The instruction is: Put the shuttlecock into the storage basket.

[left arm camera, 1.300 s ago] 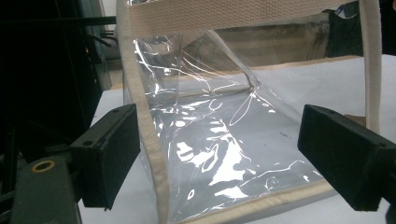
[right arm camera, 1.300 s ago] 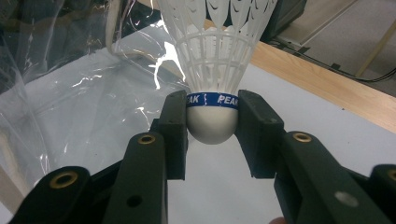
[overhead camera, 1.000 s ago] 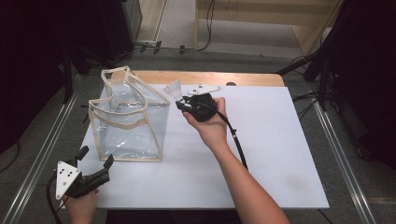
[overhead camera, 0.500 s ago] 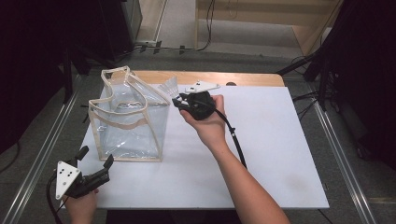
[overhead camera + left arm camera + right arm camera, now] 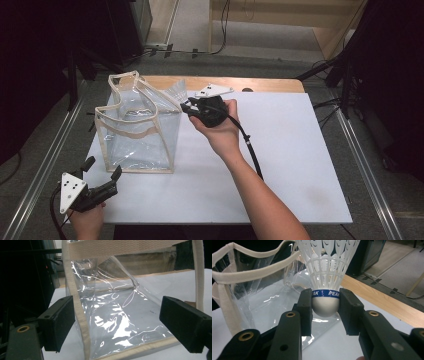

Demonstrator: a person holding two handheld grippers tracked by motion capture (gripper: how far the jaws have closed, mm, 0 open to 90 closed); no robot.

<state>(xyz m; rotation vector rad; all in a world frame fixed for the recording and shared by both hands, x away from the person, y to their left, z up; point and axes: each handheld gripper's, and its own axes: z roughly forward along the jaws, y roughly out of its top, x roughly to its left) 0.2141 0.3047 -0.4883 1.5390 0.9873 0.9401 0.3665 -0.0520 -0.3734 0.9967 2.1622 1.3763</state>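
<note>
A clear plastic bag (image 5: 135,131) with beige trim stands upright with its top open on the left half of the white table (image 5: 290,165). My right gripper (image 5: 188,108) hovers at the bag's upper right rim, shut on the rounded cork of a white shuttlecock (image 5: 325,277) with a blue band. The skirt points away from the jaws, toward the bag (image 5: 249,277). My left gripper (image 5: 103,167) rests open near the table's front left corner. In the left gripper view the bag's side (image 5: 105,297) shows ahead, between the spread pads (image 5: 62,320), and nothing is held.
A strip of wooden tabletop (image 5: 260,84) shows behind the white sheet. Metal rails (image 5: 365,165) run along both sides of the table. The right gripper's black cable (image 5: 252,152) trails along the forearm. Dark equipment stands at the far left.
My right gripper, still holding the shuttlecock, has edged slightly left toward the bag's rim. The left gripper has stayed where it was.
</note>
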